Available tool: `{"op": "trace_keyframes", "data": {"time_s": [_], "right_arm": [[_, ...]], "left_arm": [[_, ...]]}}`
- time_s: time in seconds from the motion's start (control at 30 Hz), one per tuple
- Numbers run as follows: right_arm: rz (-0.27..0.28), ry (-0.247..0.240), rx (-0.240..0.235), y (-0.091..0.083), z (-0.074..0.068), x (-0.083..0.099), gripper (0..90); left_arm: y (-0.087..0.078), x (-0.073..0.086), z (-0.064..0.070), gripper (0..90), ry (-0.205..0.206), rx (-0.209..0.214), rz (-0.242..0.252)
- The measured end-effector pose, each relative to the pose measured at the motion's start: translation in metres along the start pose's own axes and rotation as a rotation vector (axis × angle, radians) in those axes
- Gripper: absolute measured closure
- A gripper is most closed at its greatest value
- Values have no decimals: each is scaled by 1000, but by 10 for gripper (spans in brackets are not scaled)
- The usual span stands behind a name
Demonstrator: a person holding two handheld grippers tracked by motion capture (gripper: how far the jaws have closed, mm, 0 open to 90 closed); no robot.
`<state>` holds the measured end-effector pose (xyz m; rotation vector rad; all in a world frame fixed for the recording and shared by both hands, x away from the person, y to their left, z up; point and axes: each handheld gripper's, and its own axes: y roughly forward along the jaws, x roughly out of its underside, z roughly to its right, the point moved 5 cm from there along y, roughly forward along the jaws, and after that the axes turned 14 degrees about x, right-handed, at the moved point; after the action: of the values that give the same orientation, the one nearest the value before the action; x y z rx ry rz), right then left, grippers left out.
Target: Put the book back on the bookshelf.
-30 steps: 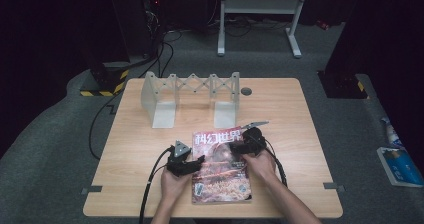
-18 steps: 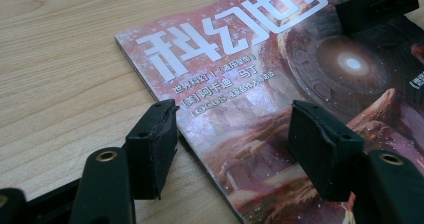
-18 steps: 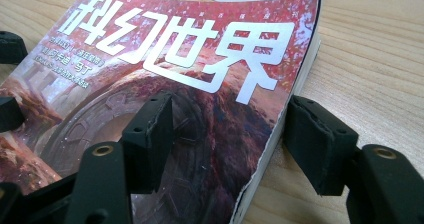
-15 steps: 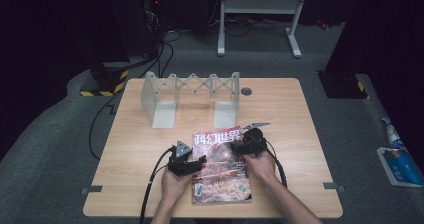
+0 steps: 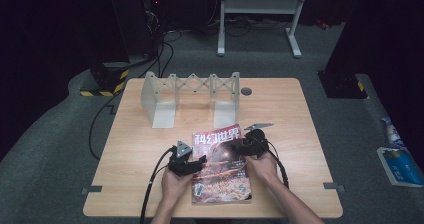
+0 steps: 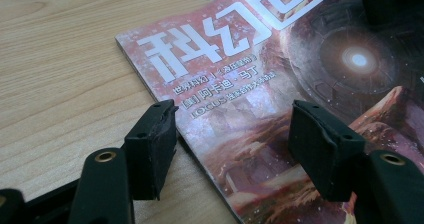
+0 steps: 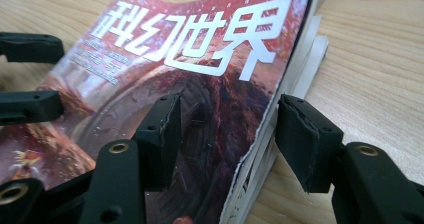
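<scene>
Two open grippers, left gripper (image 5: 198, 165) at nine o'clock and right gripper (image 5: 238, 146) at three, straddle edges of the glossy red paper magazine (image 5: 220, 166) lying on the light wooden table (image 5: 135, 149), and its thin lifted cover may tear if pinched alone.

Magazine (image 5: 221, 166) cover reddish-pink, white title characters, dark round shape with a bright white-blue glow in the middle. Both hand-held grippers, left (image 5: 200, 165) and right (image 5: 242, 145), black with brass-coloured screws. Bench (image 5: 135, 149) light wood grain. Rack (image 5: 190, 96) pale grey-white. Floor (image 5: 55, 149) grey carpet, yellow-black hazard stripe (image 5: 107, 90)
</scene>
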<state>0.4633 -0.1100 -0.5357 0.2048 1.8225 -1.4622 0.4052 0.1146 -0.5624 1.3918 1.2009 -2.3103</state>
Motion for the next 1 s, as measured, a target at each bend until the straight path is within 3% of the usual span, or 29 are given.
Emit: {"op": "trace_keyframes", "data": {"time_s": [0.2,0.47,0.53,0.7,0.93,1.0], "right_arm": [[-6,19,-11,0,0,-1,442],[-10,-11,-42,-7,-4,1,449],[-8,10,-64,-8,-5,-1,449],[-16,10,-60,-6,-6,-2,438],[-11,-33,-74,-13,-9,0,449],[-15,-12,-88,-15,-8,-2,459]], "left_arm": [[0,0,0,358,1,0,0],[0,0,0,358,2,-1,1],[0,0,0,358,2,0,0],[0,0,0,358,2,1,1],[0,0,0,359,3,0,3],[0,0,0,359,3,0,2]]}}
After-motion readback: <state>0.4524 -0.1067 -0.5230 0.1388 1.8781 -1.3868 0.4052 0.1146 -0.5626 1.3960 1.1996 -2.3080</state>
